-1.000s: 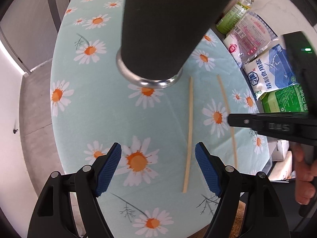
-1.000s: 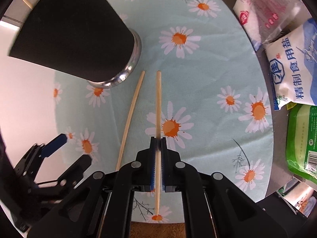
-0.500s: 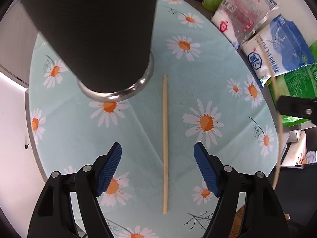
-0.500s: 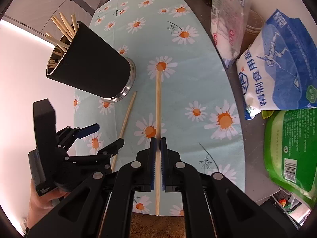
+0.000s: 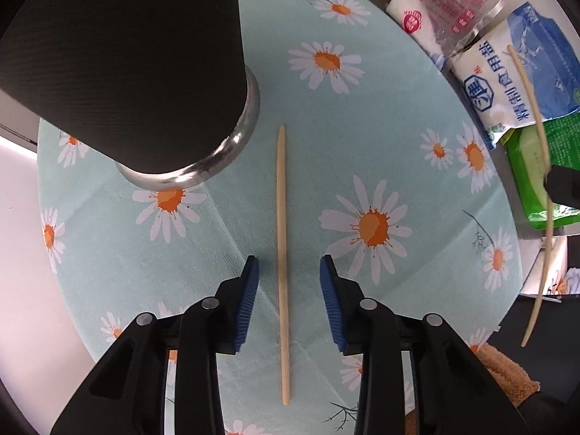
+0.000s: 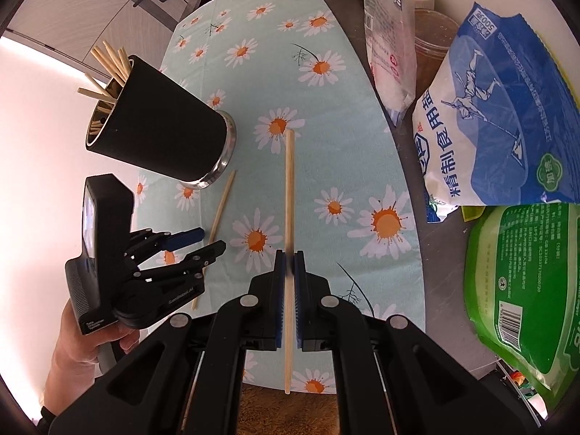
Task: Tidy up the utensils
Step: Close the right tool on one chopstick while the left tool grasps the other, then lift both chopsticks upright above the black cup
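There are two loose chopsticks: one chopstick (image 5: pixel 282 264) lying on the table (image 5: pixel 362 116) and one held chopstick (image 6: pixel 289 253). One black holder (image 6: pixel 159 127) contains several more. Two grippers, the left gripper (image 5: pixel 289 272) and the right gripper (image 6: pixel 289 257), are present. Three bags stand beside: a blue salt bag (image 6: pixel 500 127), a green bag (image 6: pixel 525 290) and a clear bag (image 6: pixel 388 36).

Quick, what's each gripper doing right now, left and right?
Left gripper: jaws closing around the chopstick on the cloth, pads not yet touching it.
Right gripper: shut on a second chopstick.
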`<state>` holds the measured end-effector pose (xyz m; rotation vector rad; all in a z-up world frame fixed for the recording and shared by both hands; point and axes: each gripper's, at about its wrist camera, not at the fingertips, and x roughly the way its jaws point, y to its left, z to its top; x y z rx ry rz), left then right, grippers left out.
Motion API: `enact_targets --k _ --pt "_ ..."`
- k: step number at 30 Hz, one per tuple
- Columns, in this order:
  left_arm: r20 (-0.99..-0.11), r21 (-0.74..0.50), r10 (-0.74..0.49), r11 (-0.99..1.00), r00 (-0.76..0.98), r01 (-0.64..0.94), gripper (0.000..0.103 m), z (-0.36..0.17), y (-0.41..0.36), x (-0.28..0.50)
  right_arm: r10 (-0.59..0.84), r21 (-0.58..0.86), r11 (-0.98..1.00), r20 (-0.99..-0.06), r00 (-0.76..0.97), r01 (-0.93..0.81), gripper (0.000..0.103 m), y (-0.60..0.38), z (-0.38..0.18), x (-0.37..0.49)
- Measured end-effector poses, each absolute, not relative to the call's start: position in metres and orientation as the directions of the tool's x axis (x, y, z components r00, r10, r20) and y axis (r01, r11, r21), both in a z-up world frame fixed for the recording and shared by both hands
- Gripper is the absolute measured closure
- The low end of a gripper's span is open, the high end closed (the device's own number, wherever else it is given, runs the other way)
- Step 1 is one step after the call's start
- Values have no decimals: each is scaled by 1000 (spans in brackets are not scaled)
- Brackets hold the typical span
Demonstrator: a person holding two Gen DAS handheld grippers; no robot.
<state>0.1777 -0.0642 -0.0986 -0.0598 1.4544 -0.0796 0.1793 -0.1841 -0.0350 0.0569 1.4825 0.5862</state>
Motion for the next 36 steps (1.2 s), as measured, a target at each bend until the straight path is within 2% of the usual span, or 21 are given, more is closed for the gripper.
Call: enact_targets --k 2,6,10,21,36 --pt "-992 -64 -67 998 103 25 75 -99 -67 180 408 394 857 -912 -29 -333 98 -185 -35 179" --pt "-996 -8 -11 999 85 40 93 -101 -68 188 420 408 852 -907 -37 -329 98 -188 -36 178" --pt "-997 5 3 1000 74 29 99 -105 -63 193 433 422 844 -900 -44 -331 98 -189 -36 177" --pt "-995 -20 -20 1000 95 0 99 -95 -58 178 450 440 828 -891 -57 -348 98 -184 -36 176" --pt "-962 -133 -113 989 248 -62 99 -36 -41 122 510 506 764 -854 -106 -400 98 -144 -34 170"
